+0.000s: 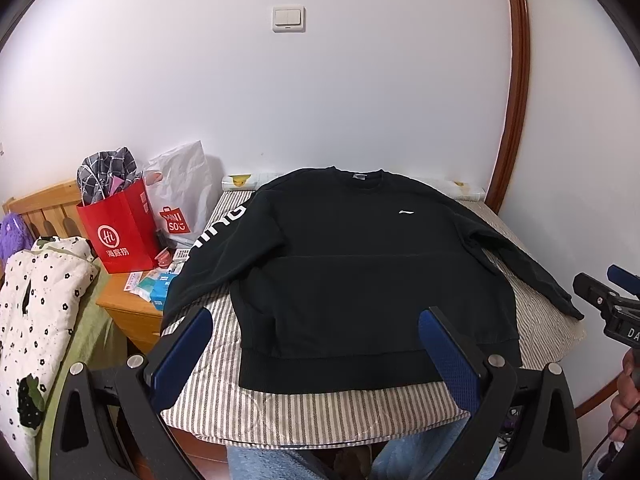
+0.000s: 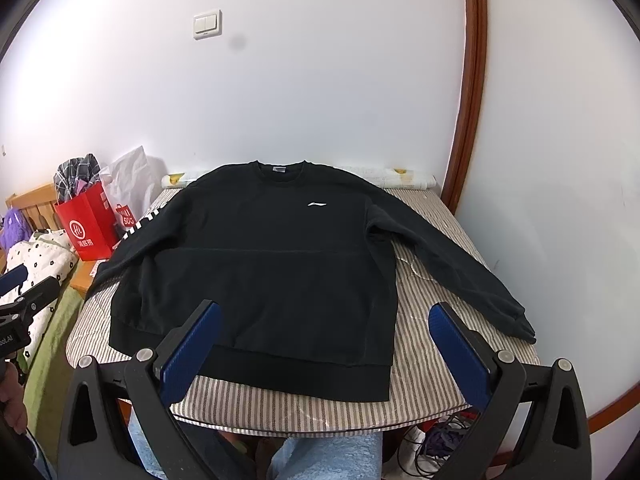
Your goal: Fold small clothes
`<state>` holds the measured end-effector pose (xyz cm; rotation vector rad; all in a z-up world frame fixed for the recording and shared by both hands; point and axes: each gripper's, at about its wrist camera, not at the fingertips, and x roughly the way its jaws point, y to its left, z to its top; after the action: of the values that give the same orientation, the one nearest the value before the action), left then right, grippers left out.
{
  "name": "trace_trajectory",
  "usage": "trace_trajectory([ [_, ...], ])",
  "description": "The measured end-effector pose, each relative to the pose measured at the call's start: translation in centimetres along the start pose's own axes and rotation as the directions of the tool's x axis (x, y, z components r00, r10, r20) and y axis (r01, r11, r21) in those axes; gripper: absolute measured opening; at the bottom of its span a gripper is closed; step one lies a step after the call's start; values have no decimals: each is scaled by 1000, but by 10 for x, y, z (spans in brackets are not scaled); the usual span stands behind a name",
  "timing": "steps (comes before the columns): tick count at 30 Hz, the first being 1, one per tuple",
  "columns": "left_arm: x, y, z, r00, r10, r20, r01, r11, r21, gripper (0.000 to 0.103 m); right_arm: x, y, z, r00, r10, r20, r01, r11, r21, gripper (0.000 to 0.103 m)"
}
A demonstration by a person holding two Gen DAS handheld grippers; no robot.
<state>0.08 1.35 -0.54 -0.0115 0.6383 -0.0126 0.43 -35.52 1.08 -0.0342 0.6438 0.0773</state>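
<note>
A black sweatshirt (image 1: 352,264) (image 2: 264,264) with a small white chest logo lies flat, front up, on a striped cloth-covered table (image 1: 320,404) (image 2: 420,344). Both sleeves are spread outward; the left one carries white lettering and hangs over the table's left edge. My left gripper (image 1: 316,356) hovers open above the hem, near the front edge. My right gripper (image 2: 324,348) is open too, held over the hem's right corner, with nothing between its blue pads (image 2: 460,352). Neither gripper touches the garment.
A red paper bag (image 1: 120,232) and a white plastic bag (image 1: 180,200) stand on a wooden bedside cabinet (image 1: 132,312) left of the table. A bed with a flowered quilt (image 1: 36,312) lies further left. A rolled sheet (image 2: 400,178) lies along the wall. Legs in jeans (image 2: 328,460) are below the table's front edge.
</note>
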Motion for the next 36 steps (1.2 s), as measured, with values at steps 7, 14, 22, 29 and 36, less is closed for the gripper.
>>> trace_trajectory([
  [7, 2, 1, -4, 1000, -2, -1, 2, 1000, -16, 103, 2, -3, 1, 1000, 0, 1, 0, 1000, 16, 102],
  [14, 2, 0, -5, 1000, -8, -3, 8, 1000, -17, 103, 5, -3, -3, 1000, 4, -5, -4, 1000, 27, 102],
  [22, 1, -4, -7, 1000, 0, 9, 0, 1000, -1, 103, 10, -6, -2, 1000, -2, -11, 2, 999, 36, 102],
  [29, 0, -10, -6, 1000, -12, 7, 12, 1000, 13, 103, 9, -12, -3, 1000, -10, -6, 10, 999, 51, 102],
  [36, 0, -13, -5, 1000, -20, 10, 20, 1000, 20, 103, 10, -16, -5, 1000, -10, -10, 11, 998, 64, 102],
])
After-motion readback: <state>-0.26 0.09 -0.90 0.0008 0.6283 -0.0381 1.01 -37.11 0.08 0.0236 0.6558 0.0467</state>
